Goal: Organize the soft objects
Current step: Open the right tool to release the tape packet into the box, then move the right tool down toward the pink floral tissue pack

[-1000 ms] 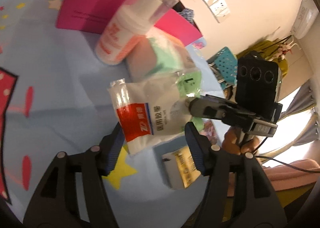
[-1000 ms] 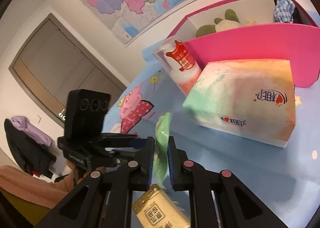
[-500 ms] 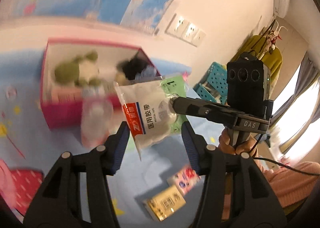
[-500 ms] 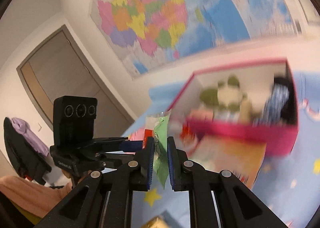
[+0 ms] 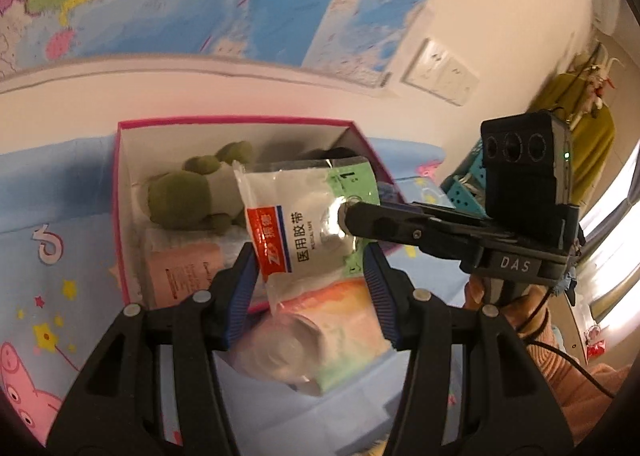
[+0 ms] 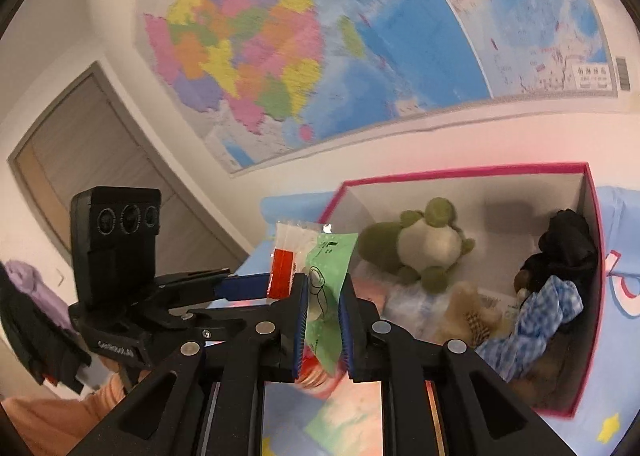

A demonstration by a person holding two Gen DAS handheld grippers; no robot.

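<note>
My right gripper (image 6: 323, 320) is shut on a clear packet of medical tape (image 5: 298, 232) with a red, white and green label, seen edge-on in the right wrist view (image 6: 320, 288). It holds the packet in the air in front of the open pink box (image 5: 118, 215). My left gripper (image 5: 310, 292) is open, its jaws on either side of the packet's lower end without touching it. The right gripper's fingers (image 5: 384, 221) reach in from the right. The box holds a green plush frog (image 5: 188, 193), a black and blue checked cloth (image 6: 556, 288) and pale packets.
A pastel tissue pack (image 5: 336, 336) and a blurred clear bottle (image 5: 280, 348) stand in front of the box (image 6: 592, 296) on the blue cartoon tablecloth (image 5: 60, 296). A wall map (image 6: 320, 35) hangs behind. A teal basket (image 5: 468, 191) stands at the right.
Both grippers rose from low over the table to box height. The packet stays in the right gripper and now hangs in front of the open box. The left gripper stays open.
</note>
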